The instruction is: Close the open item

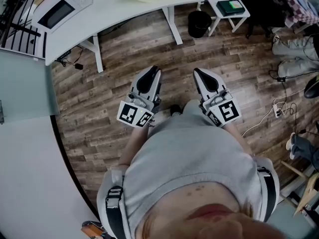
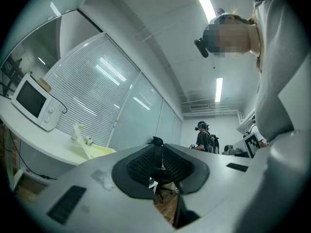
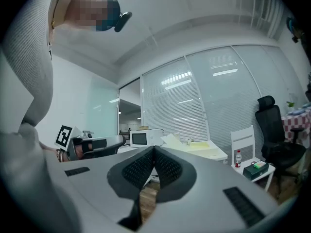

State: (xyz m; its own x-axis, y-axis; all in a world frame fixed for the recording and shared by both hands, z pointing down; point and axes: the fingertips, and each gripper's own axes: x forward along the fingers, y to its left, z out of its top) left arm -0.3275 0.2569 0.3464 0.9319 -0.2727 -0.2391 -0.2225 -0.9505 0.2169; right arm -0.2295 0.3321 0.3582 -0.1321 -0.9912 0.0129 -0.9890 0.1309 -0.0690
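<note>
Microwave (image 1: 59, 11), probably the item to close, stands on the white desk (image 1: 124, 9) at far left, well apart from the left gripper (image 1: 153, 71) and right gripper (image 1: 198, 72), both closed on nothing, so the closing is not yet begun.

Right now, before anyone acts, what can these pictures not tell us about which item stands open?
- Microwave: small in every view; whether its door is fully shut is unclear.
- Green box on the side table: too small to read its lid.
- Striped object: cut off by the head view's left edge.
- Floor beneath the person: hidden by their torso.
</note>
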